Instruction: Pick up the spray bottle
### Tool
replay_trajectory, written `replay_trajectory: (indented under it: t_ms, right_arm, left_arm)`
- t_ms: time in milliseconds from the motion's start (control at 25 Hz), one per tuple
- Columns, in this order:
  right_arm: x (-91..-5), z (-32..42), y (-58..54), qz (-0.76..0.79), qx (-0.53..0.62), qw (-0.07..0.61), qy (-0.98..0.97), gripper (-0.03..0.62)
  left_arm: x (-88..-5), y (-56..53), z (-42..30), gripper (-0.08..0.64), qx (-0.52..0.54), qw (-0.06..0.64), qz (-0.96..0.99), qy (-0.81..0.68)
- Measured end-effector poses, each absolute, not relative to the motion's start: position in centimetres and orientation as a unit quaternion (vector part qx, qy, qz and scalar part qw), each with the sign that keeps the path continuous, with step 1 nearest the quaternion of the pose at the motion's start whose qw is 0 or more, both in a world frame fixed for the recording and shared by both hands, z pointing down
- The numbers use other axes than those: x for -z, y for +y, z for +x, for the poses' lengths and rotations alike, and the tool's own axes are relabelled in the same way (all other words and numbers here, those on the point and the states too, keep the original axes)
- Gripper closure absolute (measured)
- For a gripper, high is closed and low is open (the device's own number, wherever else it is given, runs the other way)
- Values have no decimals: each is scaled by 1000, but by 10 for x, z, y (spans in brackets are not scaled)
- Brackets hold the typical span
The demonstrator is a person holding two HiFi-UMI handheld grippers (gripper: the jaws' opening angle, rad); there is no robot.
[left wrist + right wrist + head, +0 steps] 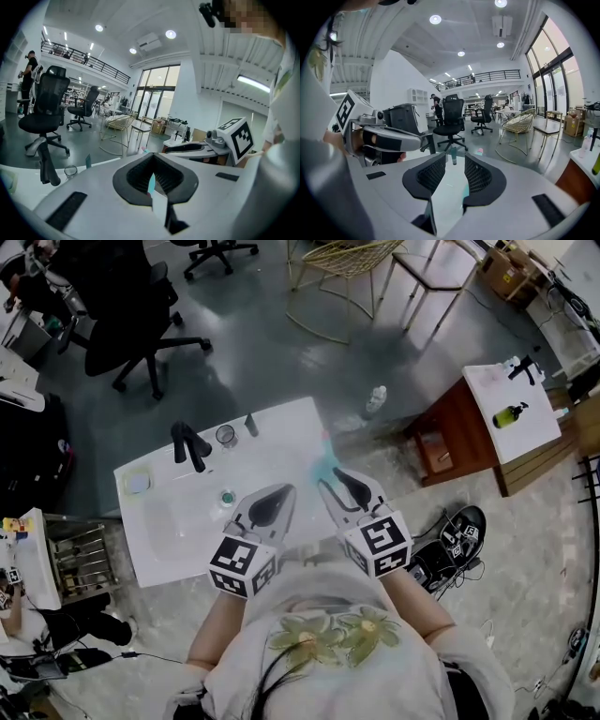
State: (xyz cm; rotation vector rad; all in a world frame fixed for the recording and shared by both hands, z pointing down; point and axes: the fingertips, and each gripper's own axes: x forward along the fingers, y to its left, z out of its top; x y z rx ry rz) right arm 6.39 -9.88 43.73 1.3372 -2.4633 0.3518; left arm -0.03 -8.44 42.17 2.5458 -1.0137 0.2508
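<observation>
Showing only in the head view, as a teal blur, the spray bottle (325,465) is found at the tabletop's (281,442) right edge, just ahead of the right hand-held gripper (339,479). In their own views, the right jaws are seen parted with nothing gripped, and the left hand-held gripper's (281,495) are closed. Both are held side by side, tilted slightly downward.

Table (281,437) sits mid-frame, faucet (190,446) on its upper left, spray bottle (324,465) at its right edge. Office chair (131,306) upper left, cabinet (459,427) off to the right.
</observation>
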Motion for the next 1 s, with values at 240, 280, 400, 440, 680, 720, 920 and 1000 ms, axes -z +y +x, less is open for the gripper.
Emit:
replay_trajectory:
  t_ms: [240, 280, 400, 440, 680, 720, 920, 1000]
  right_arm:
    - [-452, 67, -113, 473, -127, 182, -853, 460]
    - [-455, 67, -115, 473, -129, 186, -851, 457]
    - [-468, 69, -120, 475, -128, 205, -846, 445]
    - [-472, 70, -122, 476, -127, 212, -844, 440]
    - [-497, 73, -129, 480, -131, 243, -832, 419]
    - [-500, 74, -131, 481, -132, 247, -831, 418]
    - [-515, 77, -137, 476, -139, 264, -827, 417]
    - [-521, 78, -138, 474, -142, 271, -826, 416]
  left_arm:
    - [-426, -94, -4, 551, -91, 199, 902, -371]
    - [-426, -96, -5, 551, -91, 200, 902, -373]
    - [-430, -97, -5, 551, -92, 205, 899, -375]
    - [-431, -98, -5, 551, -93, 207, 899, -376]
    - [-437, -106, -8, 551, -95, 213, 896, -377]
    - [-438, -107, -8, 551, -96, 215, 896, -378]
    - [-442, -111, -8, 551, -101, 222, 893, -379]
    - [-444, -112, -8, 551, -103, 224, 891, -380]
